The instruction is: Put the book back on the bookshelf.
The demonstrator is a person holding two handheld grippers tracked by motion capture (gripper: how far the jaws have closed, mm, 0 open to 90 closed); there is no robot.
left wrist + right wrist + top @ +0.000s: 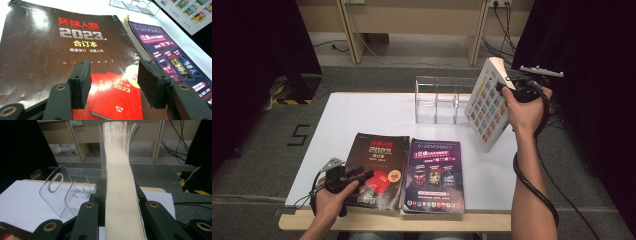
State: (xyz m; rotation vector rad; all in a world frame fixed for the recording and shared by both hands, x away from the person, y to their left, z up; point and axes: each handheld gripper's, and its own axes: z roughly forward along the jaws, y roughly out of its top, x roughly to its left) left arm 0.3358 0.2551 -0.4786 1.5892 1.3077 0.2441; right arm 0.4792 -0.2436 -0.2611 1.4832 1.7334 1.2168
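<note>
White-covered thick book [488, 102] hung tilted above the table's [362, 112] right side, near the clear acrylic rack [439, 102], pinched by the right gripper [507, 82]. Left gripper [362, 175] was spread, apparently just over the dark magazine [374, 155].

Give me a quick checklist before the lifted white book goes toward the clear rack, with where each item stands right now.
1. Grip on the white book: ok. The right gripper has its jaws pressed on both sides of the page block.
2. Book off the table: ok, it hangs tilted in the air.
3. Clear rack slots free: ok, nothing stands in them.
4. Book lined up with a slot: not ok, it is off to the rack's right and slanted.
5. Left gripper out of the way: ok, open above the dark 2023 volume, far from the rack.
6. Purple magazine clear of the path: ok, flat near the front edge.
</note>
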